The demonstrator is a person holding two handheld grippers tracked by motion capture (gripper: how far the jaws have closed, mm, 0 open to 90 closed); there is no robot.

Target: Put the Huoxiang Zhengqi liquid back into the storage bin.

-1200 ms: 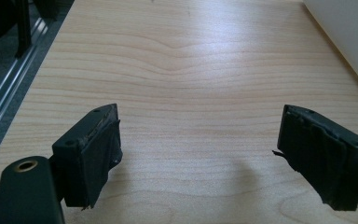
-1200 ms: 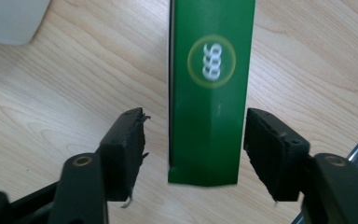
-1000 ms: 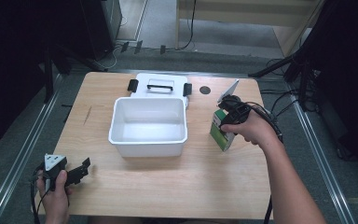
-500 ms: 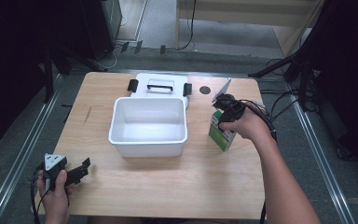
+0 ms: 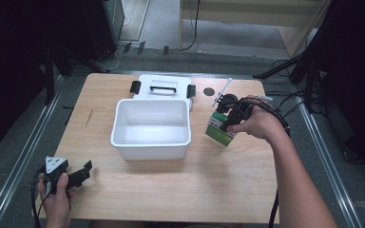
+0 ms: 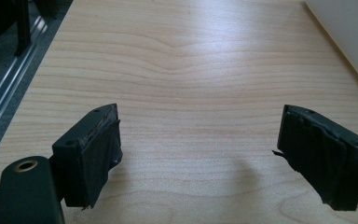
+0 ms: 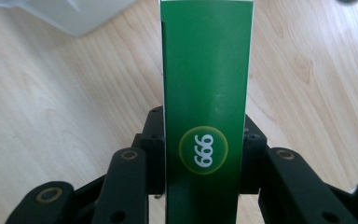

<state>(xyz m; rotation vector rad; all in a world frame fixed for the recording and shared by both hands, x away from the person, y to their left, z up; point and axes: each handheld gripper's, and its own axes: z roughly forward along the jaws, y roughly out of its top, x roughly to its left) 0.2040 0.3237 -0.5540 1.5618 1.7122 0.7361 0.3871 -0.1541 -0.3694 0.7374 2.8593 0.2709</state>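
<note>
Since approx 1 s ago the right gripper [image 5: 229, 119], jaws clamped on the green box [image 5: 218, 133], has drifted left towards the bin [image 5: 152, 142] at frame centre, prob. to drop it in; left gripper [image 5: 78, 175] idle bottom left, jaws apart.

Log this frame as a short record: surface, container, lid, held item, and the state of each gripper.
surface: wooden table
container: white bin, open, looks empty
lid: white lid with black handle, flat behind the bin
held item: green box, right of the bin
left gripper: open, low over bare wood near the front left corner
right gripper: shut on the green box
</note>
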